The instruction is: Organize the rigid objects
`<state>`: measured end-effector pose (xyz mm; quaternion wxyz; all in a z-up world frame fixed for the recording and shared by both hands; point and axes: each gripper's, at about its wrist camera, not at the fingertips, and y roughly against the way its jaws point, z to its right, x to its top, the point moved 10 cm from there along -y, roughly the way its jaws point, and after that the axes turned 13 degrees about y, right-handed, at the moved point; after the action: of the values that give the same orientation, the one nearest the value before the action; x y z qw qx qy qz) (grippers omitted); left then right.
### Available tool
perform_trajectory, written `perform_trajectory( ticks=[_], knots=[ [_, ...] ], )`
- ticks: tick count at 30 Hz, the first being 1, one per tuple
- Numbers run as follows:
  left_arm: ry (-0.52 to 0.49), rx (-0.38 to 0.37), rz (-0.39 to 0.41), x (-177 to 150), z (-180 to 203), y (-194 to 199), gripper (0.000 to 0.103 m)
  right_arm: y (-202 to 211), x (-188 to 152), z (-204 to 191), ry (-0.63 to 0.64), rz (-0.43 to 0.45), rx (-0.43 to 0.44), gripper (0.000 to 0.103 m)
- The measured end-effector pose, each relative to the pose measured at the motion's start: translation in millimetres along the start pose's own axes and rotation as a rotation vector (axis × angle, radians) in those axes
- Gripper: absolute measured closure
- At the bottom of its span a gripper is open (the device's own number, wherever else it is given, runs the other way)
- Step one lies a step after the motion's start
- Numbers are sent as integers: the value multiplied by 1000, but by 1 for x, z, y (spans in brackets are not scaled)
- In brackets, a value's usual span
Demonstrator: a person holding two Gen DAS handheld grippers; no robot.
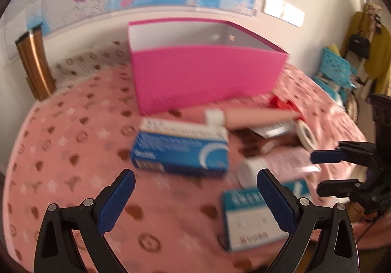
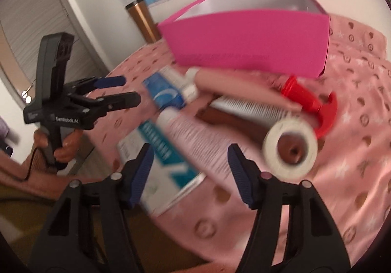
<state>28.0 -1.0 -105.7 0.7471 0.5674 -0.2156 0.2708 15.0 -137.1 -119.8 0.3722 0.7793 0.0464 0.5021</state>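
While both pictures are blurry, the main things are easy to see. The left gripper (image 1: 195, 196) hangs over the pink cloth (image 1: 73, 151) with its fingers spread wide and nothing between them. Just past its tips lies a blue box (image 1: 180, 151). A teal and white box (image 1: 254, 219) lies near its right finger. The right gripper (image 2: 189, 175) also has its fingers spread wide and holds nothing. Between its tips I can see a pale pink tube (image 2: 195, 143) with a white cap, lying partly on the teal and white box. A roll of white tape (image 2: 289, 151) lies just to the right of this gripper. Behind the tape are a red plastic thing (image 2: 310, 104) and a long pink tube (image 2: 244, 89). A big pink box (image 1: 207, 77) with an open top stands on the cloth behind all these things. A shiny copper cup (image 1: 34, 63) stands far off by the wall.
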Motion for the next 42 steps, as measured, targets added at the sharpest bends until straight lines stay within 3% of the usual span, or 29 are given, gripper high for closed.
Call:
perform_trajectory(
  ticks=[8,12,15,22,32,42],
  knots=[
    [-95,-83,-108,-48,32,3,8,-4,-31,-23,-59,-51,67,41],
    [-99,-92,-171,-63,36,-3,28,-6,-32,-25,-86,-40,74,45],
    [-82,-129,-174,-64,37,1,42,-6,-30,-25,-85,-38,70,46],
    [-52,-138,-182,-65,35,6,44,-6,-27,-30,-57,-47,39,50],
    [-44,-157,-81,-34,35,38,44,7,4,-39,17,4,15,50],
    [-33,-146,98,55,37,48,44,22,80,-19,91,111,-29,50]
  ],
)
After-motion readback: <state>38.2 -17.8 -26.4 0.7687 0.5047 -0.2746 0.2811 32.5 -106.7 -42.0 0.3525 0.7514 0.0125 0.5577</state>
